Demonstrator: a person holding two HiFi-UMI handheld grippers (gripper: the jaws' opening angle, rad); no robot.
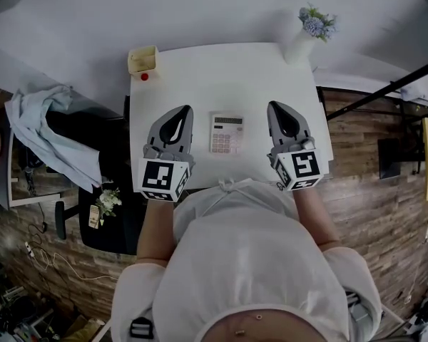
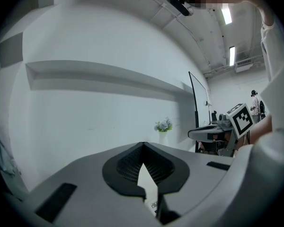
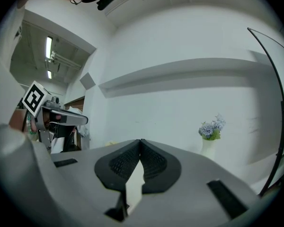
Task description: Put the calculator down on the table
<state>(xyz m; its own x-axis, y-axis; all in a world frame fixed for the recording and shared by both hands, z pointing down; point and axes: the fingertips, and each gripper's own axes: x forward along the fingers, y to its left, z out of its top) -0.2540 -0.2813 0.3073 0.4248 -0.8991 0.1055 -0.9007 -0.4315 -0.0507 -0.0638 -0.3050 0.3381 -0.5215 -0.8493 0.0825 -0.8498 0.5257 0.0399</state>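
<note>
The calculator (image 1: 227, 133), white with pale pink keys, lies flat on the white table (image 1: 200, 70), near its front edge. My left gripper (image 1: 181, 114) hangs above the table just left of it, and my right gripper (image 1: 275, 110) just right of it. Neither touches the calculator. In the left gripper view the jaws (image 2: 143, 144) meet at their tips with nothing between them, pointing level at a white wall. The right gripper view shows the same: jaws (image 3: 141, 141) closed tip to tip and empty. The calculator is hidden in both gripper views.
A white vase of blue flowers (image 1: 308, 30) stands at the table's far right corner. A yellow box (image 1: 143, 58) and a small red object (image 1: 144, 76) sit at the far left corner. A black chair draped with pale cloth (image 1: 43, 127) stands left of the table.
</note>
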